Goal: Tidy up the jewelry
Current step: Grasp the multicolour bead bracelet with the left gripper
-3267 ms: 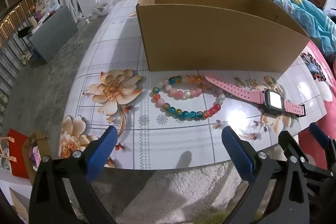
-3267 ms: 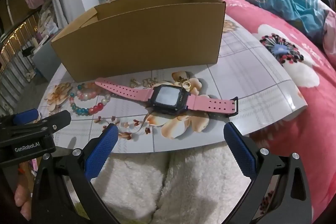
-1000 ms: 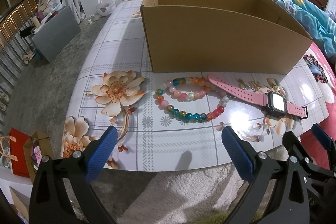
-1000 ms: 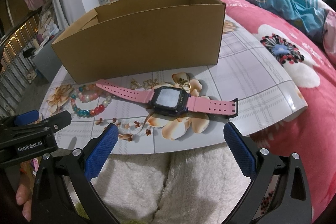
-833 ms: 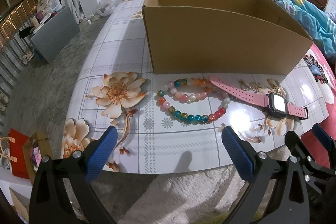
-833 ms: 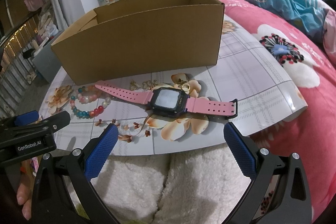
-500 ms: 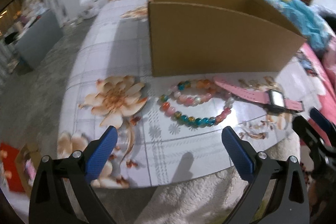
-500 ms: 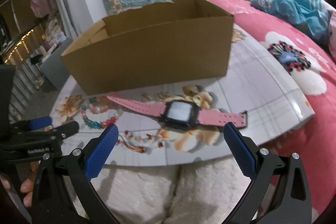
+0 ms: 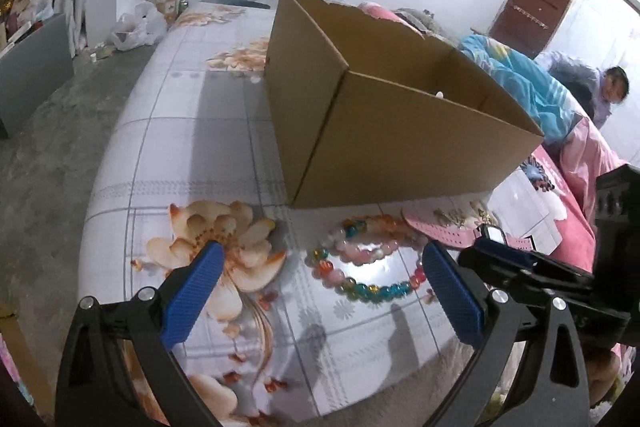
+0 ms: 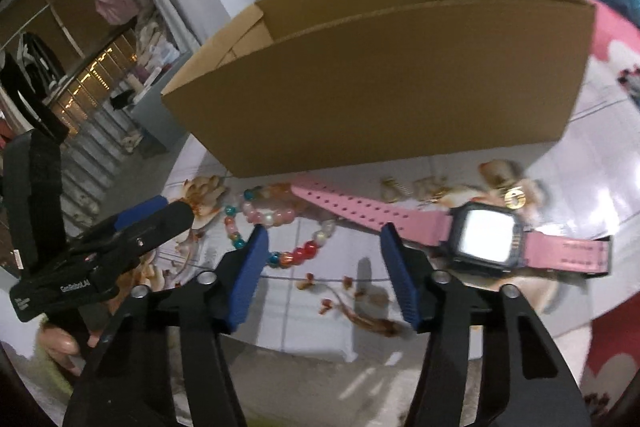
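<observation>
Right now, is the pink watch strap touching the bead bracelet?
Touching. In the right wrist view, the free end of the pink watch strap lies across the far side of the bead bracelet, overlapping its beads just in front of the cardboard box.

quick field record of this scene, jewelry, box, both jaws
surface: floral table
box: open cardboard box, upright, behind the jewelry
bracelet: beaded bracelet lying flat in front of the box
watch: pink watch flat, strap end touching the bracelet
small pieces: gold earrings between watch and box
left gripper: jaws wide, empty
right gripper: jaws closing, nothing between them
</observation>
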Available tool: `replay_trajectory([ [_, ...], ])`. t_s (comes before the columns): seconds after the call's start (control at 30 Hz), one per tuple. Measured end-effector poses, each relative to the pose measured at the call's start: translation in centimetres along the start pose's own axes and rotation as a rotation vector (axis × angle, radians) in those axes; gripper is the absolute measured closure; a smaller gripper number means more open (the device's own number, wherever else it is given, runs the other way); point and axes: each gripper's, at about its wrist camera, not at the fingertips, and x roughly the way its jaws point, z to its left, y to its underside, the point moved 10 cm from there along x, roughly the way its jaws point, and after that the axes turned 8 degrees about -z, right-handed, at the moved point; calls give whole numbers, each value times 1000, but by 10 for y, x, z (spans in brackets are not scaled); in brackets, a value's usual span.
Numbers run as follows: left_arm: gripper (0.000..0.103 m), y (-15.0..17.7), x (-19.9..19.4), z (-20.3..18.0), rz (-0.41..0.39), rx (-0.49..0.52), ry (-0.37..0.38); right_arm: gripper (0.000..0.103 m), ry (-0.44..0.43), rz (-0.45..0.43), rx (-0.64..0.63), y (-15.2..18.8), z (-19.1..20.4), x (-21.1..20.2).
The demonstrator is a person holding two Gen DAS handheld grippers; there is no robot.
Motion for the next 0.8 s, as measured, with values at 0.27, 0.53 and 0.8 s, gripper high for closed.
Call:
replay_trajectory([
  [0.27,43,8,14,-12,51,140,39,67,29,60,20,6,0,19],
  [0.53,73,17,31,-13,117,199,60,68,122,73,-25,6,5,30],
  [0.8,93,23,38,-15,139,219,62,72,157,71,-72,7,19,46],
])
